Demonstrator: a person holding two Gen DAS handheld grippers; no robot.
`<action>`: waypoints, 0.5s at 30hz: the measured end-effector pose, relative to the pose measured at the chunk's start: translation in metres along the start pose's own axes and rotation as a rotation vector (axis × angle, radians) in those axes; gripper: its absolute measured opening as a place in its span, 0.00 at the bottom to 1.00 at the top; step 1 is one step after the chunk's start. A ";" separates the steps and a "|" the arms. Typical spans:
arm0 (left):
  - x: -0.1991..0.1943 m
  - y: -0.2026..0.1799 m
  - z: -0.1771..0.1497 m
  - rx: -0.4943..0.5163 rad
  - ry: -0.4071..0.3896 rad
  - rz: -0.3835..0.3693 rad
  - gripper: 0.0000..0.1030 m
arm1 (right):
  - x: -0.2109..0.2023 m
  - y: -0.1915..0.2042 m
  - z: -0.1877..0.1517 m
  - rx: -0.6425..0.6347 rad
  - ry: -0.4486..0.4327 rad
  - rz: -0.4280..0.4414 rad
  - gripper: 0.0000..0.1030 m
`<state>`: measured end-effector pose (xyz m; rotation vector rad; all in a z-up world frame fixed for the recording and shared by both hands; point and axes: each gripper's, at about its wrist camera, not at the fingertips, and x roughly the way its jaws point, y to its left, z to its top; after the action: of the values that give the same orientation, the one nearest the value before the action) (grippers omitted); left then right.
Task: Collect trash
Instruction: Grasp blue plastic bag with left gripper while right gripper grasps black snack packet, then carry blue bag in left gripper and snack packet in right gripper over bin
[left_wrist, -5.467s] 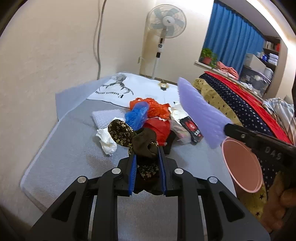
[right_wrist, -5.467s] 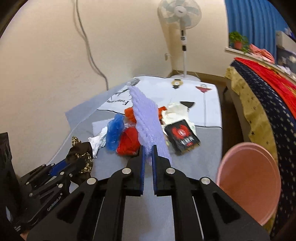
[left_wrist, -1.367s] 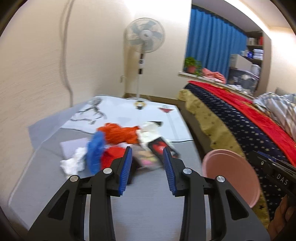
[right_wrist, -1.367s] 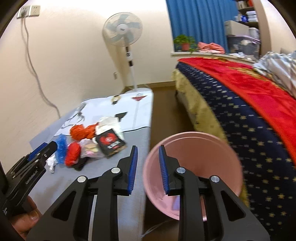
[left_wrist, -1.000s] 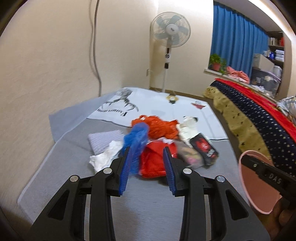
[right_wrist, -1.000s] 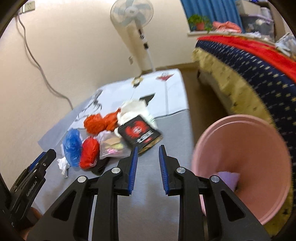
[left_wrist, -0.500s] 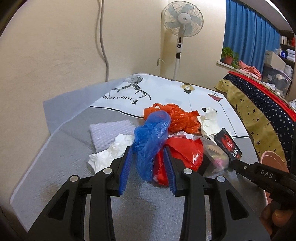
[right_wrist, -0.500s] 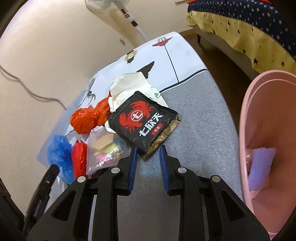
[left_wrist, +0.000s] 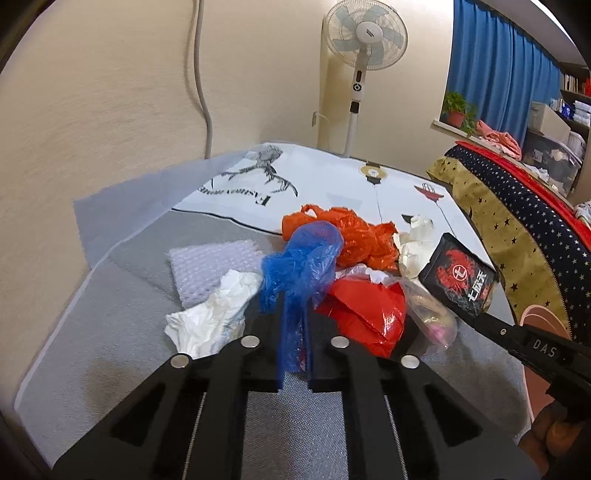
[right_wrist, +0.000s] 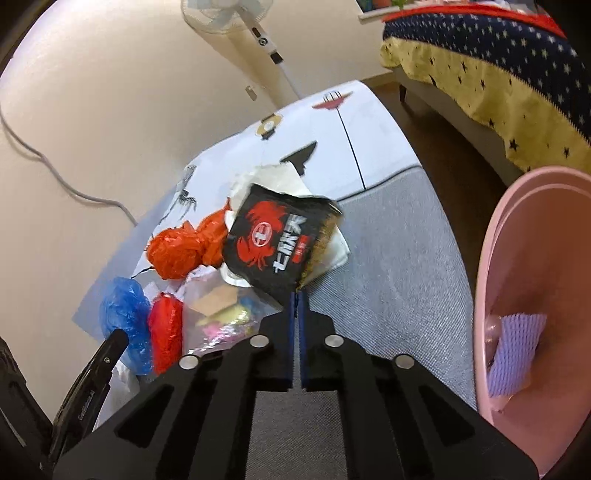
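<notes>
Both claws are clamped on trash. Left gripper (left_wrist: 293, 325) has its black fingers closed on the crinkly, translucent blue plastic bag (left_wrist: 303, 258), whose thin film bunches into a knot above the jaws and hangs as a narrow strip between them. Right gripper (right_wrist: 296, 295) has its blue-padded jaws pressed nearly together on the lower corner of the black snack packet (right_wrist: 277, 243), a glossy, flat, roughly square pouch printed with a red crab and white characters; the packet is tilted up off the mat, its torn edge showing a brownish lining.

Around the blue bag lies the rest of the pile. Just beside it on the right sits a shiny red plastic bag (left_wrist: 365, 310), creased into stiff folds, and behind it an orange plastic bag (left_wrist: 354, 236), thinner and crumpled into a loose ball. A clear plastic bag (right_wrist: 218, 310) with pastel scraps inside rests beside the red one, beneath the lifted packet. To the left are a crumpled white tissue (left_wrist: 214, 314) and a flat square of pale bubble wrap (left_wrist: 214, 262). A crumpled white paper wrapper (left_wrist: 415, 243) lies behind the packet.

All of this lies on a grey woven mat (left_wrist: 110, 332) with a fine ribbed texture, next to a smooth white printed sheet (left_wrist: 332, 177). At the mat's right edge stands a round, smooth pink plastic bucket (right_wrist: 495, 258), holding a piece of lavender foam netting (right_wrist: 513, 358) with a ridged mesh surface.
</notes>
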<state>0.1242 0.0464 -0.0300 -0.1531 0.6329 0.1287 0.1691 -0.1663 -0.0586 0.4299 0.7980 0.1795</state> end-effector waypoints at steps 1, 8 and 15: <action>-0.002 0.000 0.001 -0.001 -0.005 -0.004 0.02 | -0.004 0.003 0.001 -0.017 -0.011 -0.002 0.01; -0.026 0.003 0.010 -0.017 -0.050 -0.032 0.01 | -0.040 0.020 0.002 -0.116 -0.066 -0.022 0.00; -0.052 0.005 0.013 -0.019 -0.086 -0.062 0.01 | -0.073 0.032 -0.007 -0.200 -0.095 -0.070 0.00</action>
<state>0.0895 0.0496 0.0108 -0.1846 0.5405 0.0810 0.1138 -0.1590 -0.0010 0.2203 0.6930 0.1708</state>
